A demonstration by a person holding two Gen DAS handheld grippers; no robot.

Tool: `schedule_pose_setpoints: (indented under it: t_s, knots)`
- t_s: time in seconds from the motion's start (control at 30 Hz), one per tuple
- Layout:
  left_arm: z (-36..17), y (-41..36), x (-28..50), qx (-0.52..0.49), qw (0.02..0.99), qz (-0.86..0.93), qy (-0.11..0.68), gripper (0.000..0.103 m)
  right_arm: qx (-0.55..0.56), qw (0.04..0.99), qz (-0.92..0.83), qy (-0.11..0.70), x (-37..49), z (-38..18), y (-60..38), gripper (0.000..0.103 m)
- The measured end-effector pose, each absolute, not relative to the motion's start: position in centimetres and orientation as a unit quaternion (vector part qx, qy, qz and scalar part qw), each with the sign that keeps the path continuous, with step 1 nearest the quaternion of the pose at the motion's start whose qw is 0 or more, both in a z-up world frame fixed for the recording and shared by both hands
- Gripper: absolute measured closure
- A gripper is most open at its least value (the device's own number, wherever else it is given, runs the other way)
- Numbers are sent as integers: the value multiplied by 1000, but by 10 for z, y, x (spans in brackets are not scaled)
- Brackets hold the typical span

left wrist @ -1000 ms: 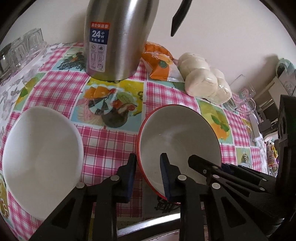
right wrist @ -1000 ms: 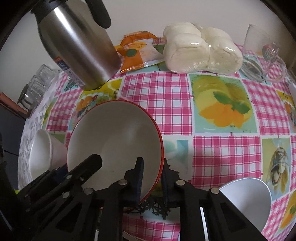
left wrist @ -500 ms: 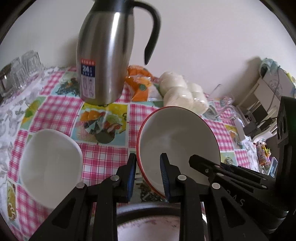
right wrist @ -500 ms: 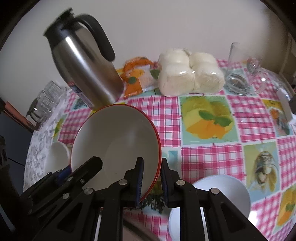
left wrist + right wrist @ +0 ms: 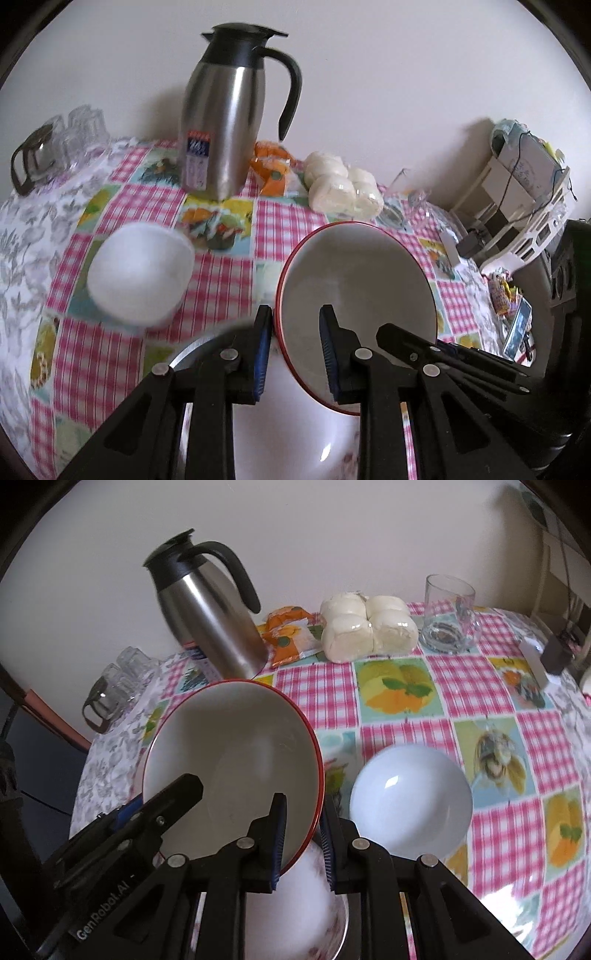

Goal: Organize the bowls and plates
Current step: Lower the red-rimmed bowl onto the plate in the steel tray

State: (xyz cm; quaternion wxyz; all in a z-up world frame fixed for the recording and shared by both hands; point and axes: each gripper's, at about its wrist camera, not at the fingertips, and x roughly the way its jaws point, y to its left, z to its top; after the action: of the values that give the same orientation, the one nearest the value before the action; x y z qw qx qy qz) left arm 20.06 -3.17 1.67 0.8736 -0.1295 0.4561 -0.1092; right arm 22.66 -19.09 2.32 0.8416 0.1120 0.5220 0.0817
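While both tools pinch opposite rims of the red-rimmed bowl [image 5: 236,760] above the surface [image 5: 491,698], left tool [image 5: 293,350] and right tool [image 5: 302,840] clenched, "GenRobot.AI" shows on one tool's black body.

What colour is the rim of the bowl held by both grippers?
Red, on the red-rimmed bowl; clearest in the right wrist view.

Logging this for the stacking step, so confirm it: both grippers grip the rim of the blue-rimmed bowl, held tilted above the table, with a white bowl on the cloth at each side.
One detail is off: the bowl has a red rim, not blue, as both wrist views show. The left gripper and right gripper do clamp its rim, tilted, with one white bowl left and another right.
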Motion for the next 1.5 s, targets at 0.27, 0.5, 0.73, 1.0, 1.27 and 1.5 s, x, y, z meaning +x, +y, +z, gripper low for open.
schedule_pose_setpoints:
  t_s: [0.27,0.5,0.73,1.0,1.27,1.5]
  knots:
    - [-2,-16,162,-141,866,-97,470,77,159,837,93,516,173,8,-189,84]
    - [-12,-23,152,-110,861,-86,489,77,190,845,93,491,145,-4,-189,83]
    - [-9,-27,153,-99,861,-80,493,77,204,849,93,478,141,-7,-194,83]
    - [-14,-28,155,-83,856,-66,505,75,187,851,93,482,138,-10,-186,83]
    - [-21,-26,157,-86,847,-54,521,75,177,844,94,497,138,-19,-181,83]
    - [-31,-21,159,-94,836,-46,538,75,169,842,96,504,140,-22,-177,82]
